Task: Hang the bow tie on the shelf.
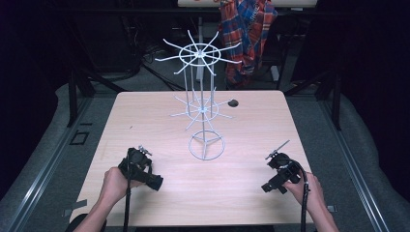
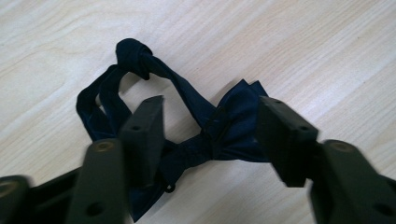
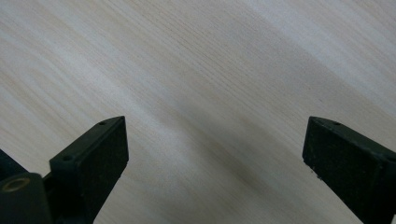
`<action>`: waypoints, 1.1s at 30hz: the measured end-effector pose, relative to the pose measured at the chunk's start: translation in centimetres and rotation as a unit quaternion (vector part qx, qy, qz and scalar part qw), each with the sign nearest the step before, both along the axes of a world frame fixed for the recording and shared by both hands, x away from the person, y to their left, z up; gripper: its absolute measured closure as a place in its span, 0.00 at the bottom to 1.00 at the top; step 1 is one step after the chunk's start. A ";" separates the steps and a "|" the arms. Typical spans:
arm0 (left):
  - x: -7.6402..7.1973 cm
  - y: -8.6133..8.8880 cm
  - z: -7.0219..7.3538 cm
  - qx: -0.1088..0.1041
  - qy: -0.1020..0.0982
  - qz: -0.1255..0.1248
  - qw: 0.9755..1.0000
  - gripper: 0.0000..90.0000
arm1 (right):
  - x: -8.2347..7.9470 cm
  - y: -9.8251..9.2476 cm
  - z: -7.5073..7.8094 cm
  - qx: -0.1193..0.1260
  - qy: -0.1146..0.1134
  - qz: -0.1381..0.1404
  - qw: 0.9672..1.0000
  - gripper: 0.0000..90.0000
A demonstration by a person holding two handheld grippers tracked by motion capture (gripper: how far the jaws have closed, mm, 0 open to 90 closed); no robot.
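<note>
A dark navy bow tie lies flat on the light wood table, its strap looped and knotted beyond it. My left gripper is open just above it, one jaw on each side of the bow's middle, not closed on the cloth. From above, the left gripper is at the table's front left and covers the bow tie. My right gripper is at the front right, open over bare wood with nothing between its jaws.
A tall white wire rack with two tiers of spoke-like hooks stands mid-table on a ring base. A small dark hole is in the tabletop behind it. A plaid shirt hangs beyond the far edge.
</note>
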State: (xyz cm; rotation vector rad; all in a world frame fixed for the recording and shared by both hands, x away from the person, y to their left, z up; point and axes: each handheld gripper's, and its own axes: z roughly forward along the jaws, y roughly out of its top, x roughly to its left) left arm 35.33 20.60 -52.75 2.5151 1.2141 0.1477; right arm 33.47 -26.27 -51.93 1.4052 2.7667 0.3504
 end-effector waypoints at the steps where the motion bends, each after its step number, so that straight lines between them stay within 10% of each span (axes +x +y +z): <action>1: 0.0 0.0 0.0 0.002 0.001 0.001 1.000 0.51 | 0.0 0.0 0.0 -0.001 0.000 0.001 1.000 0.08; 18: 0.3 -0.8 -1.0 0.029 0.020 -0.023 0.999 0.91 | 0.0 0.0 -0.1 0.000 0.006 0.002 1.000 0.08; 33: 0.0 -0.5 0.4 0.003 -0.020 -0.035 0.999 0.96 | -0.2 0.0 -0.3 0.016 -0.003 -0.012 1.000 0.08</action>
